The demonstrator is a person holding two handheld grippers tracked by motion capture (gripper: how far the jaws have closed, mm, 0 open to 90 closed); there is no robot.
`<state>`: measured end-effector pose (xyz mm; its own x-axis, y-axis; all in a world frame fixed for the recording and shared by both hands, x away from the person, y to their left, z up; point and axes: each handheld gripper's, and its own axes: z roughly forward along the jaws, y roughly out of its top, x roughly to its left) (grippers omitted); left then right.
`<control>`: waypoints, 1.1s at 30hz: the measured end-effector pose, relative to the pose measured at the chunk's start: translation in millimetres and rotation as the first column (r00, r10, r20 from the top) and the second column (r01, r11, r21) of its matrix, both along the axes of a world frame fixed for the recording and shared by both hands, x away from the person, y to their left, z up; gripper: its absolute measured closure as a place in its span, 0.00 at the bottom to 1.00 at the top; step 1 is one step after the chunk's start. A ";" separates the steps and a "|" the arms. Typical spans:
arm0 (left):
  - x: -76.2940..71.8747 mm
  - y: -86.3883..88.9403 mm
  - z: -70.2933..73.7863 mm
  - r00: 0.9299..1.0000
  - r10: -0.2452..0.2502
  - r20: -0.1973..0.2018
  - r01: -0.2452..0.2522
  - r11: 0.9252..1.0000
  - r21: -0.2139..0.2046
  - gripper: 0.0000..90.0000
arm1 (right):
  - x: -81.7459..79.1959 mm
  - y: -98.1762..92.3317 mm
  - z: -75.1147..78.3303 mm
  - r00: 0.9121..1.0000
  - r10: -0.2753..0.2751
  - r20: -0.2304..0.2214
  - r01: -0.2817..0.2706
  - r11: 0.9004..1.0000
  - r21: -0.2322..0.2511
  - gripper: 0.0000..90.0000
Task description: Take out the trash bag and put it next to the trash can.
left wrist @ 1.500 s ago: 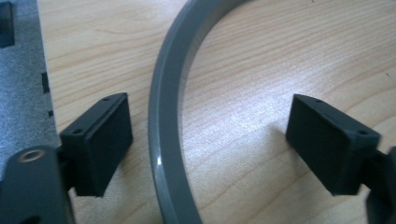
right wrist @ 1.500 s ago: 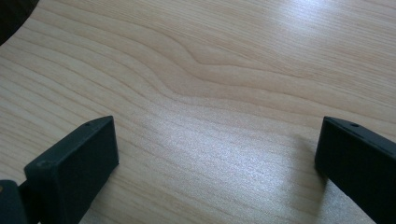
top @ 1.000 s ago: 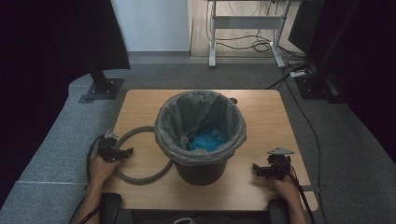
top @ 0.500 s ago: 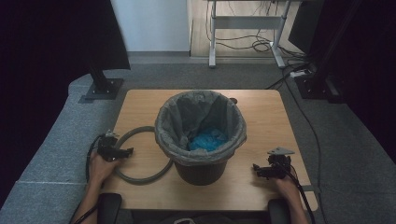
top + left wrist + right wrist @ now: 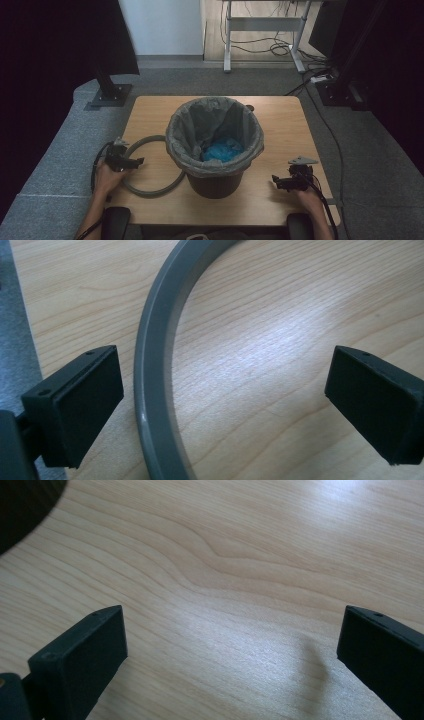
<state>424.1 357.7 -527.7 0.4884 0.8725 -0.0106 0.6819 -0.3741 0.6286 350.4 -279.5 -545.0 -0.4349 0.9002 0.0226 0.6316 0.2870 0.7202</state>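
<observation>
left gripper (image 5: 134, 161): jaws wide apart, straddling the ring's arc in the left gripper view, one pad (image 5: 80, 402) just outside the band, the other well inside it; nothing clamped.
grey plastic ring (image 5: 150, 190): a thin round hoop lying flat on the light wooden table (image 5: 280, 135), on the bin's left side, its right edge tucked against the bin's base; seen close as a curved band (image 5: 155, 370).
dark round waste bin (image 5: 215, 182): stands mid-table, lined with a grey plastic bag (image 5: 215, 120) folded over the rim; crumpled blue material (image 5: 222, 149) lies at the bottom.
right gripper (image 5: 276, 182): jaws spread, over bare wood to the bin's right, holding nothing.
change: over the last second the left gripper has crept slightly toward the ring's near-left arc; the right gripper, ring and bin sit as before.
meaning: judged as the end of the approach; the ring, likely the clamp for the bag, is bracketed but not yet gripped.
next: closing on the band should come first; the thin band could slip out of a shallow bite.
</observation>
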 end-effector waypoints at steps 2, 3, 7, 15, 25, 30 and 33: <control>-1.3 -0.7 2.5 1.000 -0.010 -0.005 0.010 1.000 -0.007 0.03 | -0.7 0.4 3.1 1.000 0.009 0.006 -0.009 1.000 0.009 0.00; -1.9 -1.6 3.7 1.000 -0.011 -0.006 0.011 1.000 -0.007 0.03 | -1.0 0.5 4.9 1.000 0.010 0.006 -0.010 1.000 0.017 0.00; -4.6 -3.8 10.9 1.000 -0.027 -0.005 0.027 1.000 -0.007 0.04 | -2.6 0.5 13.9 1.000 0.019 0.022 -0.020 0.999 0.031 0.00; -8.7 -5.9 28.0 0.999 -0.043 0.009 0.043 0.998 -0.043 0.05 | -4.9 1.0 33.2 0.998 0.051 0.033 -0.052 0.998 0.036 0.01; -14.3 -6.9 46.4 0.996 -0.086 -0.003 0.085 0.992 -0.094 0.04 | -5.3 2.9 58.1 0.996 0.083 0.037 -0.085 0.995 0.057 0.01; -17.2 -7.5 58.4 0.995 -0.099 0.007 0.099 0.989 -0.107 0.04 | -5.8 4.9 68.4 0.994 0.100 0.035 -0.102 0.993 0.060 0.01; -19.0 -8.7 65.3 0.994 -0.111 0.009 0.111 0.988 -0.107 0.05 | -6.6 6.7 74.2 0.992 0.117 0.036 -0.119 0.991 0.060 0.01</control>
